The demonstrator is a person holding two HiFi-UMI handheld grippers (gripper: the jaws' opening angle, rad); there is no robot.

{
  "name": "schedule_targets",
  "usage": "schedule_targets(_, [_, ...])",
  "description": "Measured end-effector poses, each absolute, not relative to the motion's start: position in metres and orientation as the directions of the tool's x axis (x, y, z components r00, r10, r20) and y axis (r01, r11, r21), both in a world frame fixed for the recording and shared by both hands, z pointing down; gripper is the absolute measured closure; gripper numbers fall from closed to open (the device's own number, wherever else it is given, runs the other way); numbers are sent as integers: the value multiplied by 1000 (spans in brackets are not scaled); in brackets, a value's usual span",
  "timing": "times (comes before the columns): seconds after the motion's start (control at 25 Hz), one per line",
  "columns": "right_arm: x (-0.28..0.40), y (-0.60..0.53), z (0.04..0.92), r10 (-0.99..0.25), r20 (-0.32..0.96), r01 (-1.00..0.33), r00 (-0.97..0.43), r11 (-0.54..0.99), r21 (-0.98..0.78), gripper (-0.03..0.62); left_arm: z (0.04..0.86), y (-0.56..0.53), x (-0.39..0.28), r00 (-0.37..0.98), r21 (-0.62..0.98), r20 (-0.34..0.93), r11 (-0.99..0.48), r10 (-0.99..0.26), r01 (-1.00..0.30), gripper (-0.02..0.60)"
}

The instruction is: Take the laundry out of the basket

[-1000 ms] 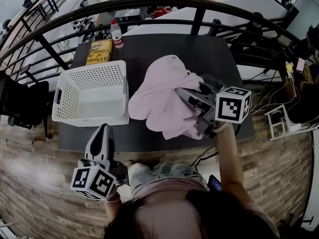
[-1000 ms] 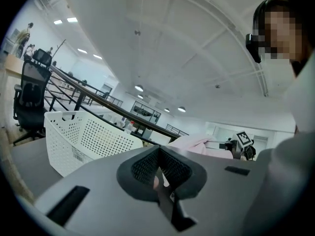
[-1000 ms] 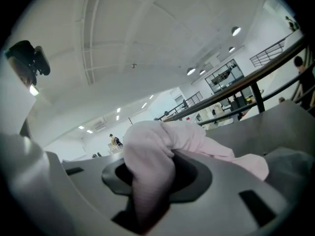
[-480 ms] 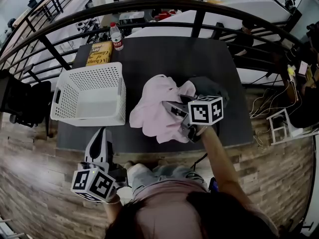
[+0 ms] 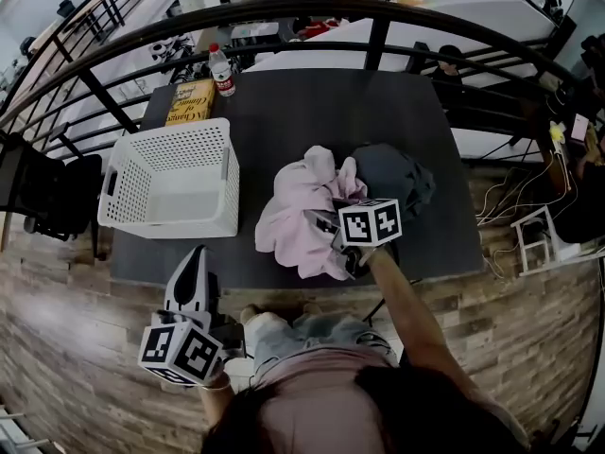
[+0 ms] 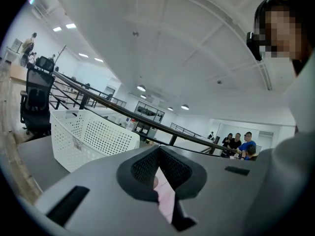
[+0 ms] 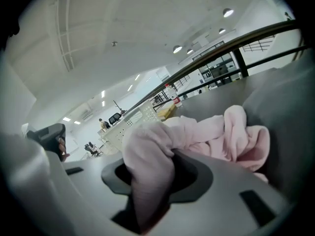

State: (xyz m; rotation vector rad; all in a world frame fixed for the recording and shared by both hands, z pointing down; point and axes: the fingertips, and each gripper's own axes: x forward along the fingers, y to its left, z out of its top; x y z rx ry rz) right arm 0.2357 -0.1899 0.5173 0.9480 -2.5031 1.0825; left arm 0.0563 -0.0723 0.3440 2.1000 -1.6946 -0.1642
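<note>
The white perforated basket (image 5: 178, 223) stands on the left of the dark table (image 5: 312, 112) and looks empty. A pink garment (image 5: 298, 206) lies bunched on the table right of it, against a dark grey garment (image 5: 392, 173). My right gripper (image 5: 319, 221) is low over the pink heap, shut on a fold of the pink garment (image 7: 216, 132), which fills the space between its jaws (image 7: 147, 166). My left gripper (image 5: 196, 258) hovers at the table's near edge, below the basket, shut with nothing held (image 6: 158, 154). The basket (image 6: 93, 136) shows to its left.
A yellow book (image 5: 189, 100) and a plastic bottle (image 5: 223, 69) sit at the table's far left corner. A black railing (image 5: 284, 12) curves behind the table. A black chair (image 5: 47, 197) stands left of it. Cables and a small stand (image 5: 534, 230) lie on the floor at right.
My right gripper has come down with the pink garment, which hung spread out before and now lies bunched on the table. The left gripper has hardly moved.
</note>
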Motion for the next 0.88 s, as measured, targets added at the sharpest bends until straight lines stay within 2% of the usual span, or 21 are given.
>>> schedule_targets(0.24, [237, -185, 533, -465, 475, -664, -747, 481, -573, 421, 342, -73, 63, 268, 387, 200, -175, -942, -905, 583])
schedule_targets(0.44, [245, -178, 533, -502, 513, -718, -696, 487, -498, 357, 345, -75, 69, 303, 386, 207, -207, -930, -899, 582])
schedule_targets(0.88, [256, -139, 515, -568, 532, -778, -628, 481, -404, 352, 344, -65, 79, 410, 401, 197, -308, -891, -863, 582])
